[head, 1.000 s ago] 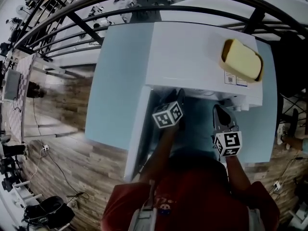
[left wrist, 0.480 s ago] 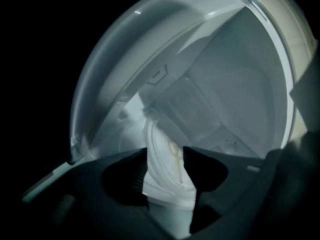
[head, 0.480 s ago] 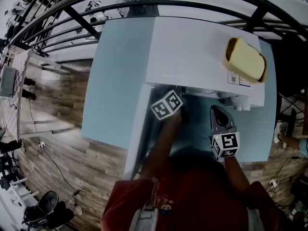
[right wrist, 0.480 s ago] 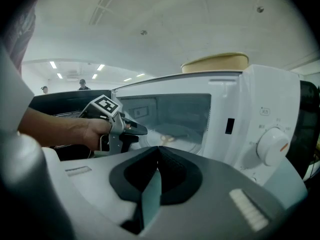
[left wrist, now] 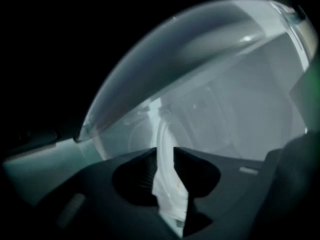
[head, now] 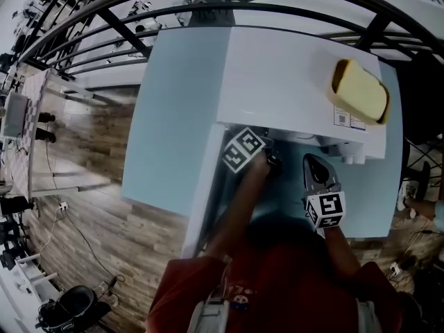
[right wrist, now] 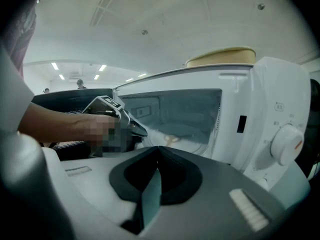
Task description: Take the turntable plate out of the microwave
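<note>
The white microwave (head: 291,82) stands with its door open. Its glass turntable plate (right wrist: 175,134) lies inside on the floor of the cavity. My left gripper (head: 272,159) reaches into the opening from the left. In the left gripper view the plate (left wrist: 200,84) fills the frame as a clear curved disc. Its rim runs between the left gripper's (left wrist: 162,151) jaws and fills the gap; those jaws have just been closing on it. My right gripper (head: 318,165) waits outside, in front of the opening, shut and empty (right wrist: 159,148).
A yellowish lidded container (head: 361,92) sits on top of the microwave at the right. The open door (head: 208,179) hangs to the left of the cavity. The control knob (right wrist: 285,144) is at the right. The pale blue table (head: 173,116) ends at a black railing (head: 118,26).
The left gripper has gone a little deeper into the microwave and rolled, so its marker cube shows a different tilt. The right gripper has stayed put.
</note>
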`<state>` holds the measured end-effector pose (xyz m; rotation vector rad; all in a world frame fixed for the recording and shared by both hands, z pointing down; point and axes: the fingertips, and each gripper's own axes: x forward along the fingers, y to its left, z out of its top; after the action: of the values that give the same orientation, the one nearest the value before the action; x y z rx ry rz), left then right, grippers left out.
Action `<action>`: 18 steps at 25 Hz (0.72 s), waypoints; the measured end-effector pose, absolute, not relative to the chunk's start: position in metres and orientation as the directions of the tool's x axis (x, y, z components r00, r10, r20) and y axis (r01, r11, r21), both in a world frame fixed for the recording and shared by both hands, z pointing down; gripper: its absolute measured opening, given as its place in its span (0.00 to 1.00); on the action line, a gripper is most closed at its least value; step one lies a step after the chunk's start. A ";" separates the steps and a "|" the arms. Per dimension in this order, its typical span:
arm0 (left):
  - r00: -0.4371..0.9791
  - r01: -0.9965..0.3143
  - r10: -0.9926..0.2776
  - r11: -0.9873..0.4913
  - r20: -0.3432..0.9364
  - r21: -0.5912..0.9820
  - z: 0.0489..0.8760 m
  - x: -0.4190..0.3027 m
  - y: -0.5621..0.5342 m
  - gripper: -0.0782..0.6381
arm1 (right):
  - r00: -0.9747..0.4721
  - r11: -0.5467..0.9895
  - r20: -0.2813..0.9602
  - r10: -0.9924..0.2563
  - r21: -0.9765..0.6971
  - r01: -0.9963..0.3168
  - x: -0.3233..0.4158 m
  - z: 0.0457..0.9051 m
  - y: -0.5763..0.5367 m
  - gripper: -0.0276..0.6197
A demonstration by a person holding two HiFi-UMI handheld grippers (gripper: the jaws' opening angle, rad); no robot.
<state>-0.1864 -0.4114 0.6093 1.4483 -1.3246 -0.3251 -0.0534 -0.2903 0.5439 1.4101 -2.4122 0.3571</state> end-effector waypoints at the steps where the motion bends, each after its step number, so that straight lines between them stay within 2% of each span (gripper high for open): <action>1: 0.344 -0.508 -0.826 0.236 0.446 0.828 0.611 -0.185 -0.410 0.23 | -0.459 0.479 0.396 -0.795 -0.054 -0.876 -0.054 0.544 -0.291 0.04; 3: 0.373 -0.437 -0.817 0.264 0.441 0.860 0.615 -0.176 -0.406 0.14 | -0.459 0.475 0.389 -0.799 -0.061 -0.878 -0.055 0.544 -0.293 0.04; 7: 0.404 -0.326 -0.816 0.294 0.414 0.898 0.618 -0.159 -0.405 0.14 | -0.461 0.475 0.383 -0.800 -0.064 -0.877 -0.056 0.544 -0.294 0.04; 18: 0.413 -0.255 -0.838 0.270 0.357 0.929 0.624 -0.152 -0.380 0.13 | -0.448 0.473 0.384 -0.807 -0.034 -0.881 -0.044 0.541 -0.291 0.04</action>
<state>-0.1519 -0.3798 0.6236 1.2789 -1.1216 -0.5311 -0.0441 -0.2906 0.5407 1.4304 -2.4096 0.3287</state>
